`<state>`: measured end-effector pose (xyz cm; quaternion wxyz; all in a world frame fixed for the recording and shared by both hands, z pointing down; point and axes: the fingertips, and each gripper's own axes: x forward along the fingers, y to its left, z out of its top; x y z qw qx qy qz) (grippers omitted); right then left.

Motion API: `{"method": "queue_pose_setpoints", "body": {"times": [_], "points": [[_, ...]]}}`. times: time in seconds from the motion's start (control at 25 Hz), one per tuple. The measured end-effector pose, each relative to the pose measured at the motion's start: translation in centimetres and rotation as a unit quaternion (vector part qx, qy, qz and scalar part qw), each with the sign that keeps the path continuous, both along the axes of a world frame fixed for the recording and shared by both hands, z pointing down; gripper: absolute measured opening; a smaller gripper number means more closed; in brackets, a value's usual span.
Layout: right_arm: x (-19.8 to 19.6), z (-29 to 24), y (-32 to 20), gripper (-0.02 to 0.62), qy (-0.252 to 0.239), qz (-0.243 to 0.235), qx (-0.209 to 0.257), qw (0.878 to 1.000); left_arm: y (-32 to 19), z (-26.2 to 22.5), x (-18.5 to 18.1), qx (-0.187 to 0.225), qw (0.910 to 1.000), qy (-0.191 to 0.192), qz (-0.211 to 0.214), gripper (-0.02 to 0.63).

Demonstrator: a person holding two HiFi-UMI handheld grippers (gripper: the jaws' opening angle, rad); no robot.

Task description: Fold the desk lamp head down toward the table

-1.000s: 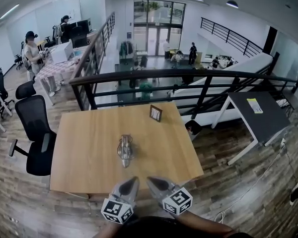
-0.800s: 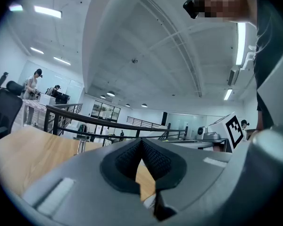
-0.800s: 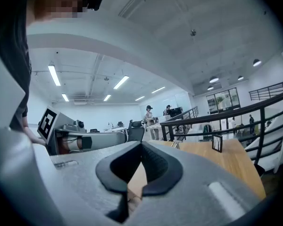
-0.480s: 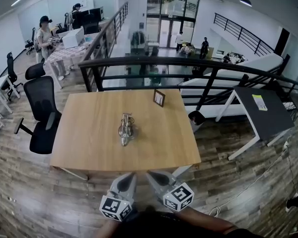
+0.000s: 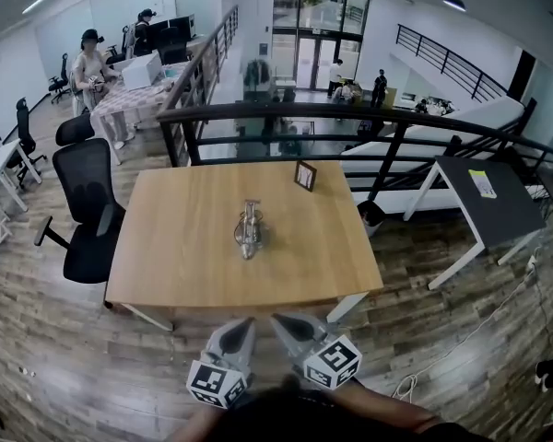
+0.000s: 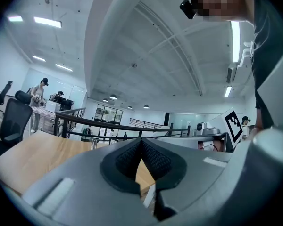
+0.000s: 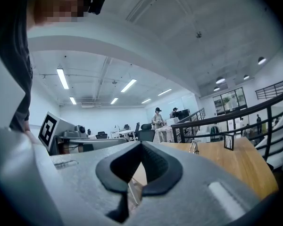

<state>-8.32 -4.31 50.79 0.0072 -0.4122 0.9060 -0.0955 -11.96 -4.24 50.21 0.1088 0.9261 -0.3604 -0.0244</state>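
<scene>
Now | left gripper (image 5: pixel 241 328): fingers together, empty | right gripper (image 5: pixel 284 324): fingers together, empty | desk lamp (image 5: pixel 249 229): mid-table (image 5: pixel 175 265), well apart

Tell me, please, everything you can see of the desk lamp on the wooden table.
The desk lamp is small, silvery and metallic-looking, built of thin frame-like arms; its finer parts are too small to tell. It stands near the middle of the wooden table, apart from everything else, and touches only the tabletop.

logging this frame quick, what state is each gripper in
Left gripper: closed, holding nothing.
Right gripper: closed, holding nothing.
</scene>
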Motion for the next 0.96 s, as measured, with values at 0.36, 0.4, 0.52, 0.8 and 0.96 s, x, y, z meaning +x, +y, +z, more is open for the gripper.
{"method": "queue_pose_setpoints", "body": {"times": [0.36, 0.4, 0.52, 0.8, 0.96], "points": [[-7.4, -1.1, 3.5, 0.002, -0.004, 0.026, 0.018, 0.999, 2.9, -0.9, -6.7, 0.016, 0.9993, -0.008, 0.033, 0.002], [-8.0, -1.1, 3.9, 0.002, -0.002, 0.029, 0.019, 0.999, 3.2, -0.7, -7.2, 0.016, 0.9991, -0.009, 0.038, 0.002], [-9.4, -0.5, 4.5, 0.002, -0.012, 0.04, 0.005, 0.999, 3.9, -0.7, -8.7, 0.017, 0.9985, -0.01, 0.051, 0.002], [-12.0, -0.2, 5.5, 0.002, -0.013, 0.054, 0.003, 0.998, 4.6, -0.3, -11.6, 0.017, 0.9982, -0.006, 0.058, 0.002], [-12.9, -0.7, 5.6, 0.002, -0.014, 0.063, 0.006, 0.998, 4.7, -0.8, -12.9, 0.019, 0.998, -0.004, 0.06, 0.002]]}}
